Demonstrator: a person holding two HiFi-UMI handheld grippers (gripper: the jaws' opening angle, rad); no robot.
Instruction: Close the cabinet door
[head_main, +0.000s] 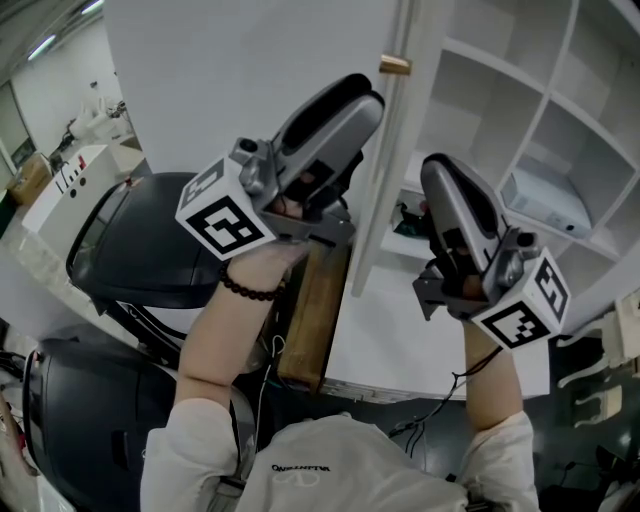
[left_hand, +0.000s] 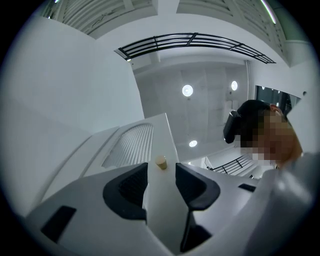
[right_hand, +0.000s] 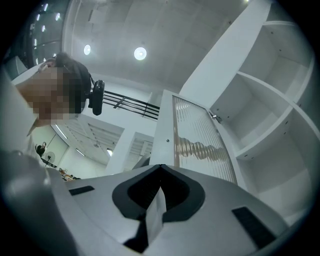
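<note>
Door: the cabinet door (head_main: 250, 70) stands open, its free edge toward you, running from 12 o'clock down to the centre of the head view. A brass knob (head_main: 395, 65) sits on that edge near the top.
Cabinet: the open shelves (head_main: 520, 90) fill the 1 to 3 o'clock side, and a white box (head_main: 548, 200) rests on one of them.
Left gripper: your left gripper (left_hand: 161, 182) has its jaws set on either side of the door's edge just below the knob, and the pads look pressed against it.
Right gripper: your right gripper (right_hand: 160, 170) has its jaws together on nothing. It is held at 4 o'clock, beside the door's inner face.
Step in hand: swing the door toward 2 o'clock, into the cabinet front.
Doing it well: let your left wrist turn with the door's arc so the pads do not twist off the thin edge. Take your right gripper out of the closing gap first. Slow down near the frame, and let go before the jaws get pinched.
Hard to tell: the door's top and bottom are cut off, and only one hinge (right_hand: 215, 117) shows. How firm the grip is cannot be judged.
</note>
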